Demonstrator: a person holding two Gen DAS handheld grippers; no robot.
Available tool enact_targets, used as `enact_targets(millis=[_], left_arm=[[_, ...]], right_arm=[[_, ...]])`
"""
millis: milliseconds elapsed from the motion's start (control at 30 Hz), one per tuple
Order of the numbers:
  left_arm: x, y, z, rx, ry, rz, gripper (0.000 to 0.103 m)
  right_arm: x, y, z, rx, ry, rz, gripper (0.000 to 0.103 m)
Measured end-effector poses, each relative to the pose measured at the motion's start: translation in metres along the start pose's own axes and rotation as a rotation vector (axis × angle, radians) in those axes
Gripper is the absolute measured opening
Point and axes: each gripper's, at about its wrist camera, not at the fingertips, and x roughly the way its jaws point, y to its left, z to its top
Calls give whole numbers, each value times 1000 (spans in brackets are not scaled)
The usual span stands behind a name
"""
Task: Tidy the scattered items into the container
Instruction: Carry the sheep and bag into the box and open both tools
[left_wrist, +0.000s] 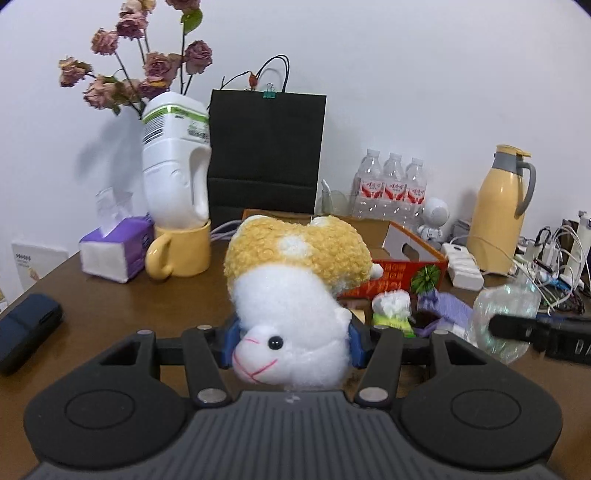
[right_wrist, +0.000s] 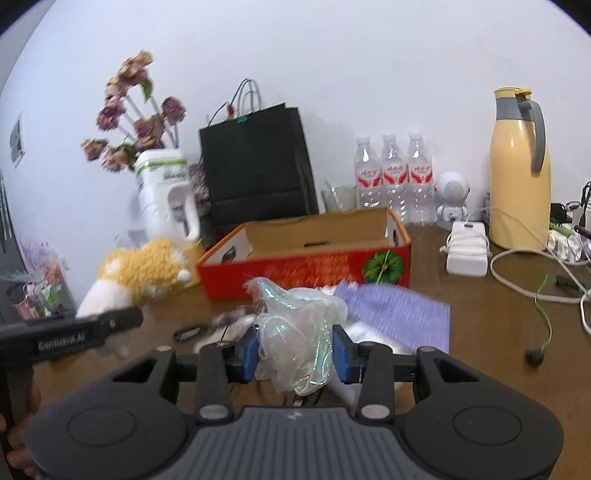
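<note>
At frame centre, a plush toy (left_wrist: 291, 325) is clamped by the left gripper (left_wrist: 293, 341), an iridescent crumpled bag (right_wrist: 295, 332) by the right gripper (right_wrist: 297, 352), below the red box (right_wrist: 306, 266).

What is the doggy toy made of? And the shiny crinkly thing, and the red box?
The plush toy looks like soft fabric: curly yellow fleece on the back, smooth white fuzz on the face, with a glossy bead eye. The shiny bag seems to be thin see-through film or gauzy cloth; it crumples and shows rainbow glints. The red box looks like cardboard: printed outside, plain brown inside, with folded flaps.
</note>
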Motion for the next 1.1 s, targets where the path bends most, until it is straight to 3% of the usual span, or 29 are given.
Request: enact_targets(millis=[133, 233, 333, 467, 567, 667, 867, 1000, 1100], left_arm=[[42, 7, 34, 1, 7, -40, 55], [91, 14, 75, -15, 28, -38, 55], [143, 12, 109, 28, 31, -15, 55], [216, 8, 141, 29, 129, -7, 55], [264, 2, 149, 91, 194, 18, 55], [307, 8, 147, 82, 298, 30, 55], [356, 15, 128, 119, 417, 67, 56], [362, 12, 118, 184, 436, 76, 58], [363, 14, 117, 183, 442, 89, 62]], right_arm=[[23, -13, 38, -49, -70, 4, 39], [61, -28, 79, -74, -66, -1, 39], [112, -39, 124, -102, -26, -17, 39], [185, -57, 171, -121, 59, -34, 39], [237, -62, 192, -152, 142, -49, 39], [286, -71, 202, -135, 233, -55, 39], [372, -87, 193, -95, 418, -97, 39], [402, -93, 177, -106, 521, -156, 41], [405, -94, 169, -124, 544, -193, 49]])
